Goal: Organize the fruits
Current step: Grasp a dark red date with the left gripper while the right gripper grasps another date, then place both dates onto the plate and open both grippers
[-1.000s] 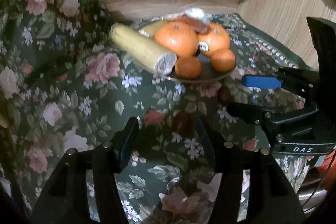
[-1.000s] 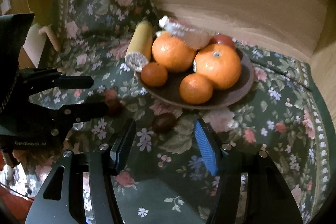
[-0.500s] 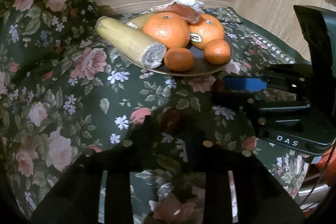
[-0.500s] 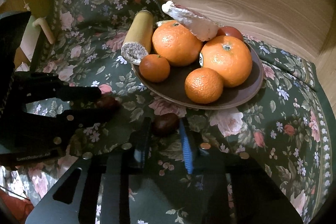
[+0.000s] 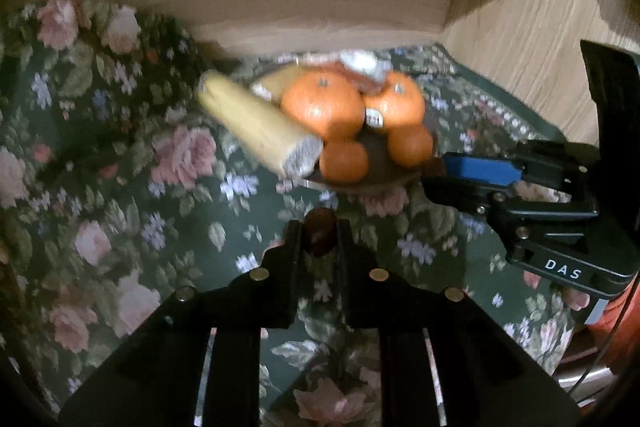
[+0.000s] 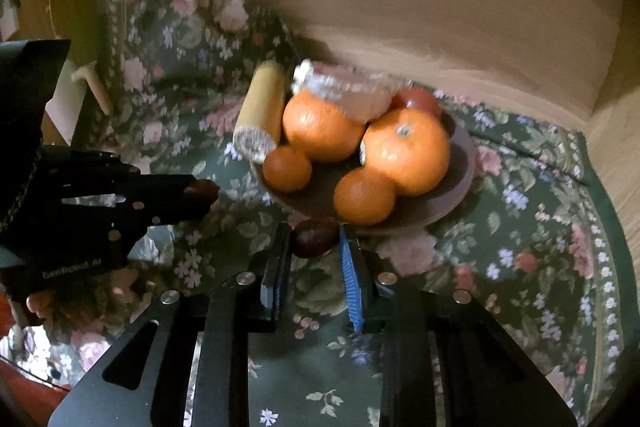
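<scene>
A brown plate on the floral cloth holds oranges, small tangerines, a yellow corn-like cob leaning on its rim, a red fruit and a wrapped item. My left gripper is shut on a small dark brown chestnut-like fruit and holds it above the cloth; it also shows in the right wrist view. My right gripper is shut on a second dark fruit just in front of the plate's near rim; in the left wrist view its fingertips reach the plate edge.
The floral tablecloth covers the table and rises in folds at the back left. A wooden wall stands close behind the plate and at the right. A pale peg-like object sits at the left edge.
Both grippers closed on the two dark fruits that lay on the cloth. Both have lifted them and moved toward the plate.
</scene>
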Motion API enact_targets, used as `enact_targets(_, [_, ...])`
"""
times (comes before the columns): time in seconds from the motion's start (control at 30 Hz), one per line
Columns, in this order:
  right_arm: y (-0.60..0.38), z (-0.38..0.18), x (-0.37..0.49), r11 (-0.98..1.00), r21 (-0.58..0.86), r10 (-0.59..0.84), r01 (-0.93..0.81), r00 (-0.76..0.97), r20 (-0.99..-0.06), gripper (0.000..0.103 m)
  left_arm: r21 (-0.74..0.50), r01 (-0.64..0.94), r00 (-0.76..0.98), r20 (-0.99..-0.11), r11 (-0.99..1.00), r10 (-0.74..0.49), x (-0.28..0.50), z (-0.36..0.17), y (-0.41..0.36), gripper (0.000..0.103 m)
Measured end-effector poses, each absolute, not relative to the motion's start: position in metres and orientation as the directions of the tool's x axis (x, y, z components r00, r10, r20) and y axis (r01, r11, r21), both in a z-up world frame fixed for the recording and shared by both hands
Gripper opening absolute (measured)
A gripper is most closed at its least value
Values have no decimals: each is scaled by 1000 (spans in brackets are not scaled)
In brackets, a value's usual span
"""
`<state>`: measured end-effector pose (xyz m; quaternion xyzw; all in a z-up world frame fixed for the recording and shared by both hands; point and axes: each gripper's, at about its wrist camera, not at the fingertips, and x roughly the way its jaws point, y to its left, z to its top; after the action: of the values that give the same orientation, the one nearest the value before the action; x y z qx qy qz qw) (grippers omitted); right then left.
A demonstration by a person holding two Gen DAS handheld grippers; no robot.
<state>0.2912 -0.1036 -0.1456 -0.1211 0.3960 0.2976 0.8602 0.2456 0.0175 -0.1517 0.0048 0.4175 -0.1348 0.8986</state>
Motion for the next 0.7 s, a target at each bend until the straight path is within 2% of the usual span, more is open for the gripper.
enact_targets(0.33, [-102,-129,311,803,4,413,-595,554,-723,22,-94,225,666,-712,970,-223,279,-123,19,16])
enact_targets(0.7, [-85,-141,331,785,-8,407,-620,524,-748,22,-106,234,642,-730,966,-236,311,-130,13,16])
